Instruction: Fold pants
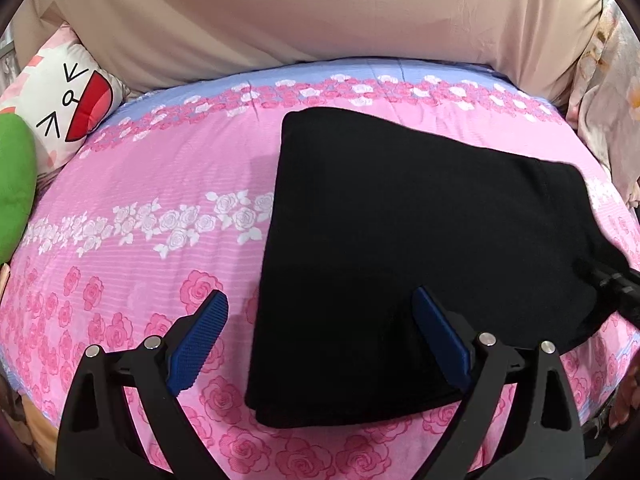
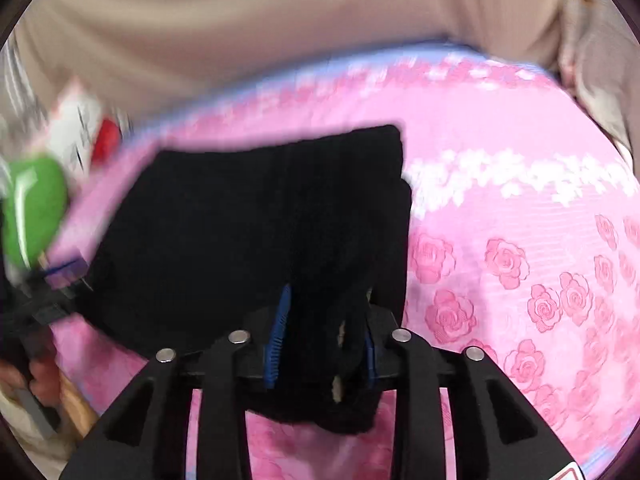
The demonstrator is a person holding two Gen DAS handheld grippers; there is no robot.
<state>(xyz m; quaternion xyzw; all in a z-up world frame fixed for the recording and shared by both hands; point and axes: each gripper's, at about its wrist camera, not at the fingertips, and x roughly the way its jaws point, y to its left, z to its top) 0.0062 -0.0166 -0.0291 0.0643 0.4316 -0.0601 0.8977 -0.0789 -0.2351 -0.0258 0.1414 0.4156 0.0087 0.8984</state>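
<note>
The black pants (image 1: 420, 240) lie folded into a thick rectangle on the pink rose-print bed sheet (image 1: 132, 184). My left gripper (image 1: 320, 316) is open just above the near left edge of the pants, one blue pad over the sheet and one over the cloth, holding nothing. My right gripper (image 2: 324, 328) is shut on the near right edge of the pants (image 2: 240, 220), with black cloth bunched between its blue pads. The right gripper's tip also shows at the right edge of the left wrist view (image 1: 616, 284). The right wrist view is motion-blurred.
A white cartoon-face pillow (image 1: 68, 100) and a green plush (image 1: 14, 188) sit at the bed's left side. A beige fabric backdrop (image 1: 320, 20) rises behind the bed. A floral cloth (image 1: 608, 100) hangs at the right. The left gripper shows at the left edge (image 2: 52, 292).
</note>
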